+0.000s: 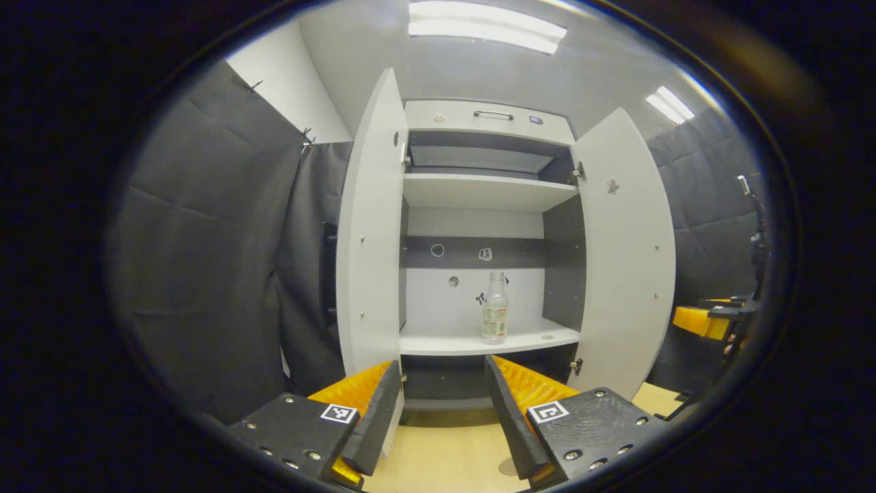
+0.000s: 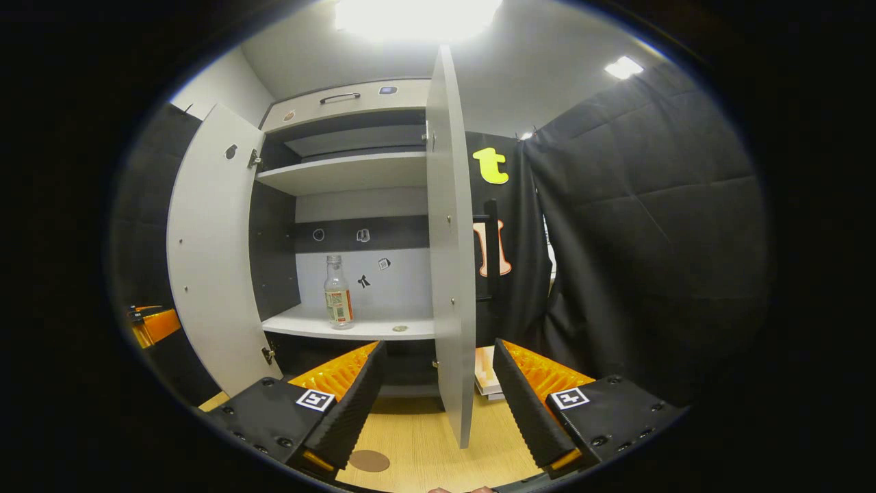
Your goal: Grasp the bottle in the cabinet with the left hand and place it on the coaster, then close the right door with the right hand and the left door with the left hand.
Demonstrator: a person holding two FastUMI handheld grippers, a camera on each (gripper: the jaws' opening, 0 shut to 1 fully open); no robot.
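Observation:
A clear bottle [image 1: 494, 307] with a label stands upright on the lower shelf of the white cabinet [image 1: 479, 339], right of centre. Both doors are swung wide: the left door [image 1: 369, 260] and the right door [image 1: 626, 253]. My left gripper [image 1: 443, 373] is open, low in front of the cabinet and well short of the bottle. The right gripper view shows the bottle [image 2: 337, 293], the left door [image 2: 212, 253] and the right door [image 2: 452, 260] edge-on just ahead of my open right gripper [image 2: 439, 349]. A round brown coaster [image 2: 369, 460] lies on the wooden table [image 2: 424, 445].
A small flat disc [image 2: 400, 329] lies on the shelf right of the bottle. A light stack of something [image 2: 487, 373] sits behind the right door. The upper shelf [image 1: 479, 192] is bare. Black cloth walls flank the cabinet. The other gripper [image 1: 705, 320] shows at the far right.

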